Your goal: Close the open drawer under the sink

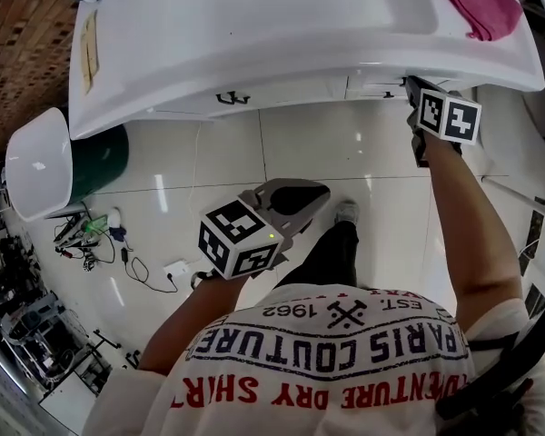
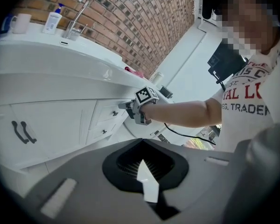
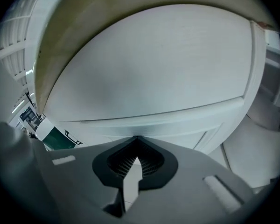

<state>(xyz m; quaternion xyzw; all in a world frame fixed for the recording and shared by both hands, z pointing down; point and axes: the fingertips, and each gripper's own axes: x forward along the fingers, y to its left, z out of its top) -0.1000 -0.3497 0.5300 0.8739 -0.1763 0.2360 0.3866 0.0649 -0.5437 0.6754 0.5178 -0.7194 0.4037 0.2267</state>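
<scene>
The white drawer (image 1: 378,86) sits under the right end of the sink counter (image 1: 300,53). Its front stands about level with the cabinet beside it. My right gripper (image 1: 411,87) is shut and empty, with its tips right at that drawer front. In the right gripper view the white panel of the drawer (image 3: 154,78) fills the picture just beyond the shut right gripper (image 3: 136,139). The left gripper view shows the right gripper (image 2: 123,105) beside the knobbed drawer (image 2: 107,118). My left gripper (image 1: 316,194) hangs over the floor, away from the cabinet, shut and holding nothing.
Cabinet doors with black handles (image 1: 233,98) are left of the drawers. A pink cloth (image 1: 480,3) lies on the counter. A white lid over a green bin (image 1: 100,157) stands at the left, with cables and a power strip (image 1: 177,269) on the tiled floor.
</scene>
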